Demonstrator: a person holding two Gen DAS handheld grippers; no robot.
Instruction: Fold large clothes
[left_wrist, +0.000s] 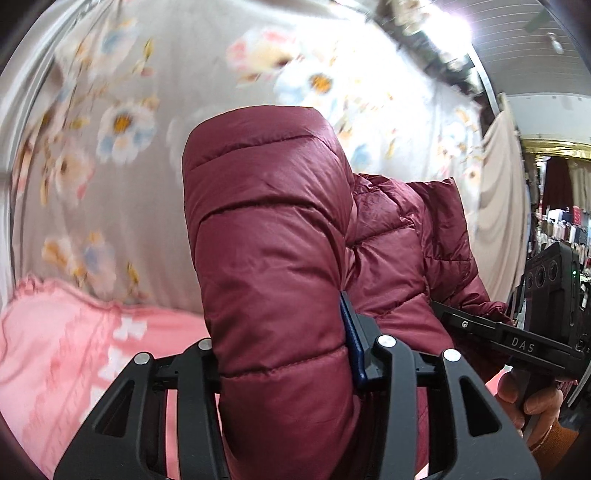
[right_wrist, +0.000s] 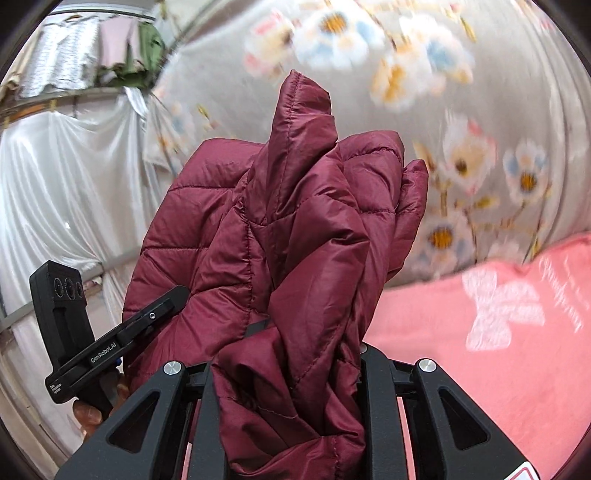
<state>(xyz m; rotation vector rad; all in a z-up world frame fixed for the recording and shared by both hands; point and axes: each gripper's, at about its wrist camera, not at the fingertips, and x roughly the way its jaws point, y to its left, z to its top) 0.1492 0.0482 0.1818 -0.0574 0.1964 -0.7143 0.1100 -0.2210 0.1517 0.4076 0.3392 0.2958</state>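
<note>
A maroon quilted puffer jacket (left_wrist: 266, 236) fills the middle of both views. My left gripper (left_wrist: 284, 354) is shut on a thick padded fold of it, which stands up between the fingers and hides the tips. My right gripper (right_wrist: 288, 369) is shut on a bunched, creased part of the same jacket (right_wrist: 295, 229). The jacket hangs between the two grippers above the bed. The right gripper (left_wrist: 517, 343) shows at the right of the left wrist view. The left gripper (right_wrist: 110, 347) shows at the lower left of the right wrist view.
A grey floral bedsheet (left_wrist: 122, 122) lies beneath and beyond the jacket. A pink printed cloth (right_wrist: 480, 332) covers the near part of the bed. White draped fabric (right_wrist: 66, 177) hangs at the left of the right wrist view. Shop racks (left_wrist: 557, 225) stand at the far right.
</note>
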